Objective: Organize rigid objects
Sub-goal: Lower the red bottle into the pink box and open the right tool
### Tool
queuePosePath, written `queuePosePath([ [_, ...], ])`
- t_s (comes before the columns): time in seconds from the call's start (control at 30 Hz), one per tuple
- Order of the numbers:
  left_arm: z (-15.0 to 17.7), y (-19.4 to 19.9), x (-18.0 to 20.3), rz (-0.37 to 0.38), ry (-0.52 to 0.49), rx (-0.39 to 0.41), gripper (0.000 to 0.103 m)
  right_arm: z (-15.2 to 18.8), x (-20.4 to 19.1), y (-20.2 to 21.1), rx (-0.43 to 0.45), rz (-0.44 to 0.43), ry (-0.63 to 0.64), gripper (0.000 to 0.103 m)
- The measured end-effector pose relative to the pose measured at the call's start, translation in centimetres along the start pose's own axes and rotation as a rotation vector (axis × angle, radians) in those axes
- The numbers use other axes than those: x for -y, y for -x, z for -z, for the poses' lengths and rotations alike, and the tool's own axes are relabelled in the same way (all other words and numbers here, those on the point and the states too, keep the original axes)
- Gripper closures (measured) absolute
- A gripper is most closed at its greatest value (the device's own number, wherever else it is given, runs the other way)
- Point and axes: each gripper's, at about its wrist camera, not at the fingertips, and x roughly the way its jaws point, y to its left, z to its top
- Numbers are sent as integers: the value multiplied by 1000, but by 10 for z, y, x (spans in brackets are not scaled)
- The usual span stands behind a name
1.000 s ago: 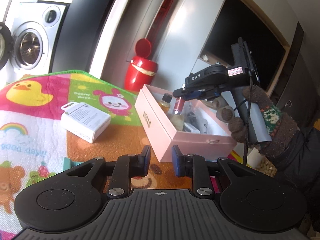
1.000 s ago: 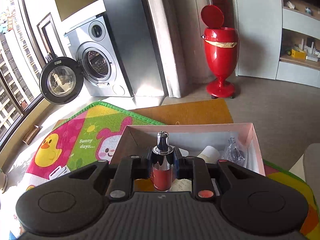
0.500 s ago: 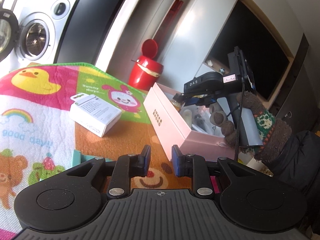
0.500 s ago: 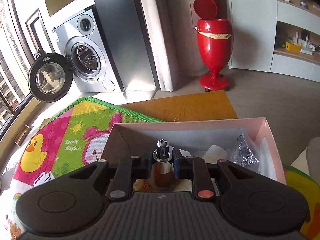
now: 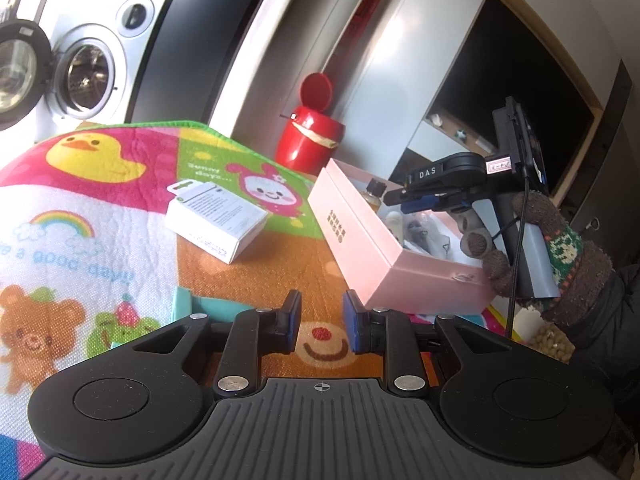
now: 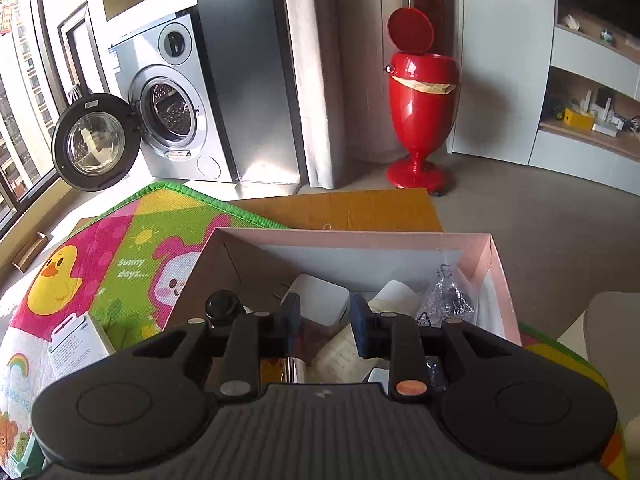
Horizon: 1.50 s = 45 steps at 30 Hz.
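Observation:
An open pink box (image 5: 360, 248) stands on the play mat, and its rim (image 6: 352, 234) fills the right wrist view. My right gripper (image 6: 325, 320) hangs over the box with its jaws opening and nothing pressed between the pads. The small bottle of red liquid (image 6: 290, 370) lies just below the fingers inside the box, mostly hidden. In the left wrist view a gloved hand (image 5: 520, 240) holds the right gripper (image 5: 394, 200) over the box. My left gripper (image 5: 322, 320) hovers low over the mat, jaws nearly together and empty. A white carton (image 5: 216, 220) lies on the mat left of the box.
The box also holds a black-capped bottle (image 6: 222, 304), a white block (image 6: 320, 300) and a clear bag (image 6: 444, 300). A teal item (image 5: 184, 300) lies by my left fingers. A red bin (image 6: 420, 92) and a washing machine (image 6: 168, 108) with its door open stand beyond the mat.
The right gripper sank into the box with the red bottle upright in its grip, then its jaws parted. The bottle now lies below the fingers. The left gripper barely moved.

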Motion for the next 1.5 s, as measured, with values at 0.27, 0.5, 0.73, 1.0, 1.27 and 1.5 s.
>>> queuePosePath([
  [0.27, 6, -3, -1, 38, 17, -2, 78, 26, -11, 5, -134, -75, 107, 76],
  [0.5, 12, -5, 7, 81, -26, -13, 78, 15, -27, -18, -220, -53, 27, 76],
  [0.73, 15, -5, 6, 83, -23, -15, 78, 15, -40, -20, -252, 20, 141, 77],
  [1.0, 13, -4, 1, 96, 6, -6, 78, 27, -33, -14, -273, 96, 275, 91],
  [1.27, 13, -4, 1, 103, 8, -4, 78, 9, -27, 19, -185, 24, 206, 92],
  [1.5, 13, -4, 1, 102, 5, -3, 78, -8, -31, 31, -141, 30, 206, 92],
])
